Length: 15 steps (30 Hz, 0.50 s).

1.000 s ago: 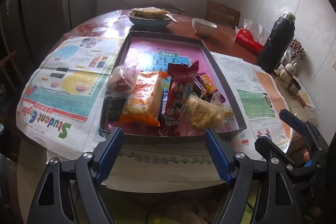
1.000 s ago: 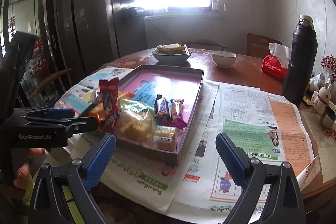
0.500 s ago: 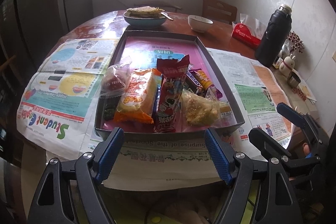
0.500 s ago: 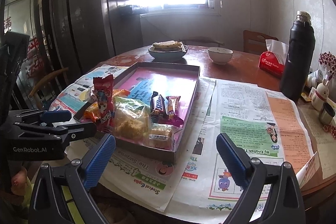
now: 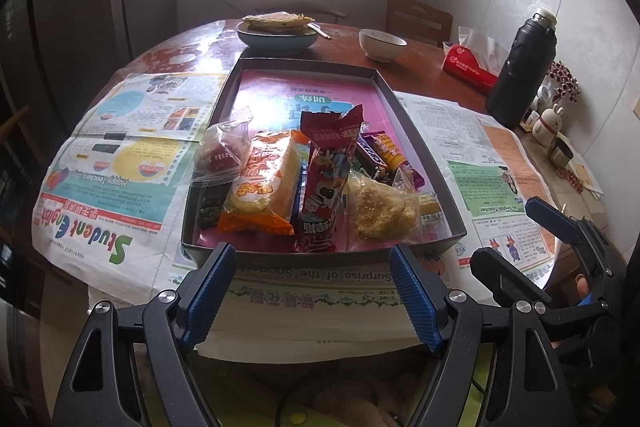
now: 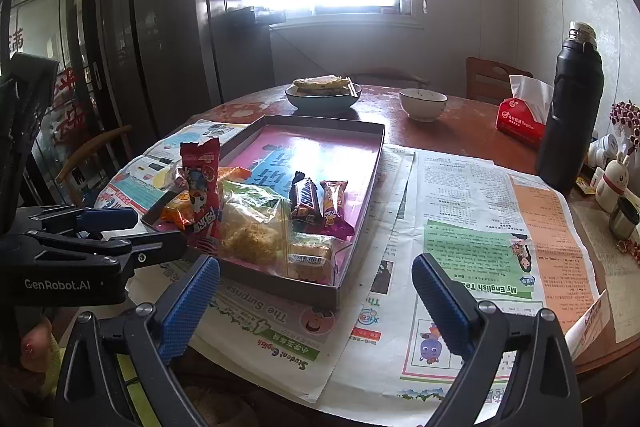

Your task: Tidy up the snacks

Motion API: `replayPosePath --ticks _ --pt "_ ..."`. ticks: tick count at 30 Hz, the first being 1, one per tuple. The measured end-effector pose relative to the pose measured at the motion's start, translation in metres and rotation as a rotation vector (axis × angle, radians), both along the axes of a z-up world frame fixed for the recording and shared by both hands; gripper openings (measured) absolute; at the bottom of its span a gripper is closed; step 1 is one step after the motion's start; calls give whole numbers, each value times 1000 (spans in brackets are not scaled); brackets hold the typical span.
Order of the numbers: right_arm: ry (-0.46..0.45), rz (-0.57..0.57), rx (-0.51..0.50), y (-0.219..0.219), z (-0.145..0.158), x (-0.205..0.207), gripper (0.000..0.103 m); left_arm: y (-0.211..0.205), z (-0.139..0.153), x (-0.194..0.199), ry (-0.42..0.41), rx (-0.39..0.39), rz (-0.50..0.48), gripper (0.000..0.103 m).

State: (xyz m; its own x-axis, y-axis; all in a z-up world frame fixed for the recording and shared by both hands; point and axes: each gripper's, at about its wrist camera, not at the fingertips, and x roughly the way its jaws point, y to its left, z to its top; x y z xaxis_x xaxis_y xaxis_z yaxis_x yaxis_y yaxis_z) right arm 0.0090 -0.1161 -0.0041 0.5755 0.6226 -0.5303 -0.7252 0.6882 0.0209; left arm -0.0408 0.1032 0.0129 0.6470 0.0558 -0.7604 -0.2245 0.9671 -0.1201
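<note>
Round wooden table (image 6: 460, 131) w/ newspapers (image 5: 120, 155) spread over the near half. Shallow grey tray (image 5: 416, 147), pink printed liner inside, sits on the papers approx mid-table.

Snacks all piled at tray's near end; far half of the liner bare:
- clear bag w/ red item (image 5: 222, 151), far-left of the pile, leaning over tray's left wall
- orange cake pkt (image 5: 264, 183), lying flat, next to it
- tall red pkt (image 5: 328, 171), propped up, centre, tallest item
- clear bag of crumbly yellow stuff (image 5: 380, 207), right of red pkt
- choc bars (image 6: 306, 197), one dark, one purple-ended, side by side behind the crumb bag

Left gripper (image 5: 312, 291): blue pads wide apart, nothing btwn them, hanging at table's near edge just short of the tray. Touching nothing.

Right gripper (image 6: 316, 307): also spread wide, empty, over the newspaper beside tray's right front corner.

Far side of table: blue bowl w/ flatbread (image 6: 323, 91), small white bowl (image 6: 423, 103), red tissue pack (image 6: 520, 119), black flask (image 6: 570, 115) upright at right edge.
</note>
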Motion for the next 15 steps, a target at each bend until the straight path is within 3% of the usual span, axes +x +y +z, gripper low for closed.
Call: replayPosePath --ticks 15 --pt "-1 0 -1 0 0 0 98 -1 -1 -1 7 8 3 80"
